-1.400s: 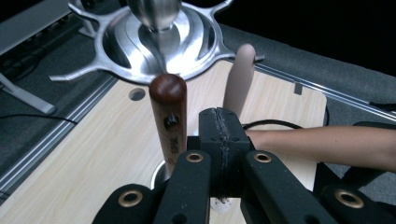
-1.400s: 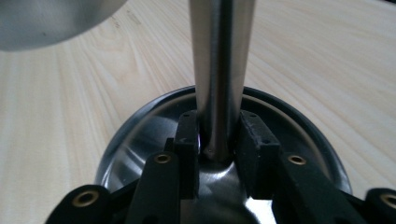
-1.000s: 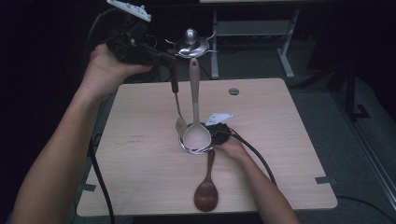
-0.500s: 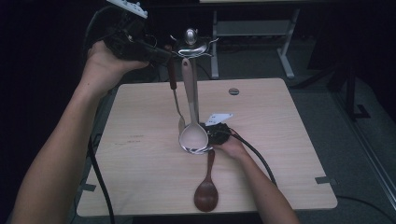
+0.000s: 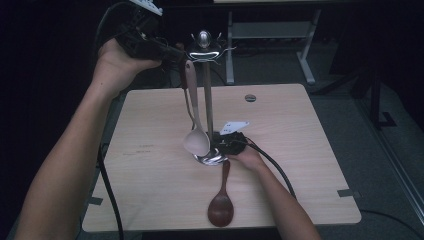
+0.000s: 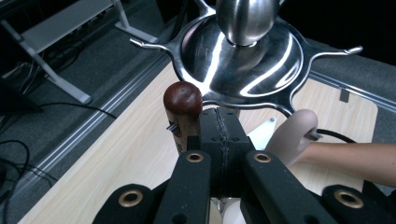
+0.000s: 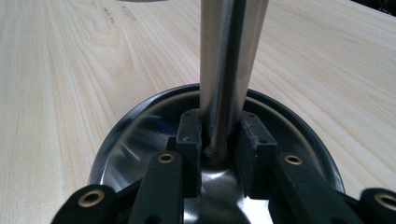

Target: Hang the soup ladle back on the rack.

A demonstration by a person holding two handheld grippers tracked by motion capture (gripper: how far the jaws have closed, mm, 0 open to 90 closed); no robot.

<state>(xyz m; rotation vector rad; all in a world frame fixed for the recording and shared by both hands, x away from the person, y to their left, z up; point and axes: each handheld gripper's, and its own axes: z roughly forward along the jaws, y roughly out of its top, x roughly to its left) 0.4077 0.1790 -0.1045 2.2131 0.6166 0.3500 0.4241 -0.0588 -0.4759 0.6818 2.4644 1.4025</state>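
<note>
A steel utensil stand [image 5: 203,42] rises from the table, with a hook ring [image 6: 243,60] on top and a round base [image 7: 140,130]. My right gripper [image 5: 222,145] [image 7: 219,140] is shut on its pole [image 7: 229,70] just above the base. My left gripper [image 5: 177,52] [image 6: 219,126] is held high at the hook ring, its jaws together. A wooden handle's brown knob [image 6: 182,98] stands against one jaw; I cannot tell whether anything is pinched. A beige spoon [image 5: 196,141] [image 6: 292,135] hangs bowl down by the gripper's tip, beside the pole.
A dark wooden spoon [image 5: 221,207] lies on the light wooden table [image 5: 300,150] in front of the base, handle toward it. A cable trails from the right gripper across the table. A small round plug [image 5: 250,98] sits near the far edge. Desk legs stand beyond.
The beige spoon's handle has shifted left, off the pole and toward the left gripper's tip. The right hand and the stand have kept still.
</note>
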